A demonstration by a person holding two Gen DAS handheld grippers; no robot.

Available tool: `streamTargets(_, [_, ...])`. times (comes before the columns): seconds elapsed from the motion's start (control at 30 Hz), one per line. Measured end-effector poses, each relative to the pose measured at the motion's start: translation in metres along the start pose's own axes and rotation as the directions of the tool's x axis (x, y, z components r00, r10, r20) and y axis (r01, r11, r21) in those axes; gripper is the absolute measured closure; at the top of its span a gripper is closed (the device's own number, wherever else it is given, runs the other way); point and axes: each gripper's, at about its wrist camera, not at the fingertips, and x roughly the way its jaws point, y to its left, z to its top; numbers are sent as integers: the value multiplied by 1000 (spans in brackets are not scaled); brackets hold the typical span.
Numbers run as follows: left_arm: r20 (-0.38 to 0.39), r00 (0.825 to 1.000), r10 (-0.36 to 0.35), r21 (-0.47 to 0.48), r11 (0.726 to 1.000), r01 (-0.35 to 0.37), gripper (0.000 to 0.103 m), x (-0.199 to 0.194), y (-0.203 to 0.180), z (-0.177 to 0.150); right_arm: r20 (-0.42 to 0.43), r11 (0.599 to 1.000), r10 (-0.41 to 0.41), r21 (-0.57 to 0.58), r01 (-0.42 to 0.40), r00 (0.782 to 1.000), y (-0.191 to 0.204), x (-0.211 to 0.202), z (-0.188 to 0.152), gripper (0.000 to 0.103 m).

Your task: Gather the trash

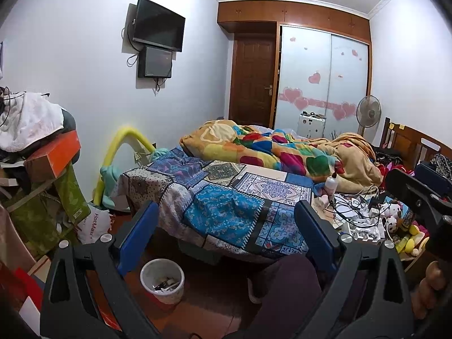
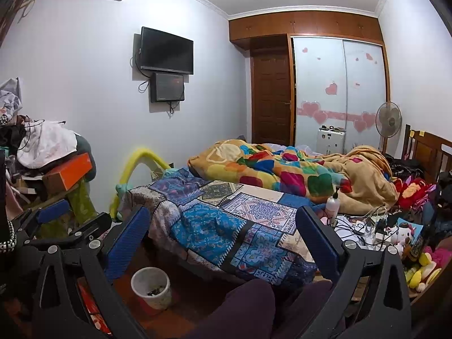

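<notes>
A white waste bin (image 1: pixel 162 279) stands on the red floor beside the bed, with some scraps inside; it also shows in the right wrist view (image 2: pixel 151 286). My left gripper (image 1: pixel 226 226) is open and empty, held above the floor facing the bed's near corner. My right gripper (image 2: pixel 223 231) is open and empty too, at about the same height. The left gripper's blue fingers (image 2: pixel 53 210) show at the left edge of the right wrist view. A cluttered patch of papers, cables and small items (image 1: pixel 358 212) lies on the bed at the right.
A bed with a patchwork cover (image 1: pixel 226 197) and a colourful quilt (image 1: pixel 268 147) fills the middle. Piled boxes and clothes (image 1: pixel 42 147) stand at the left. A white pump bottle (image 2: pixel 333 202), plush toys (image 2: pixel 418 265), a fan (image 2: pixel 388 120) and a wardrobe (image 2: pixel 339 84) are at the right. My legs (image 2: pixel 254 310) are below.
</notes>
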Motion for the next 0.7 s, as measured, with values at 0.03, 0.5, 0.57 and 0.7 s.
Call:
streamTargets(0.03, [0, 1000, -3, 1, 1000, 3, 6, 0, 0, 0, 0, 1000, 0, 0, 0, 1000, 0, 0, 0, 0])
streamTargets(0.5, [14, 1000, -14, 4, 1000, 14, 6, -2, 1, 0, 3, 1000, 3, 3, -3, 1000, 1, -1, 1, 0])
streamTargets(0.57, [20, 1000, -14, 3, 1000, 14, 6, -2, 1, 0, 6, 1000, 2, 6, -2, 1000, 1, -3, 1, 0])
streamTargets(0.7, [16, 1000, -22, 10, 1000, 22, 6, -2, -1, -1, 4, 1000, 0, 5, 0, 1000, -1, -3, 2, 0])
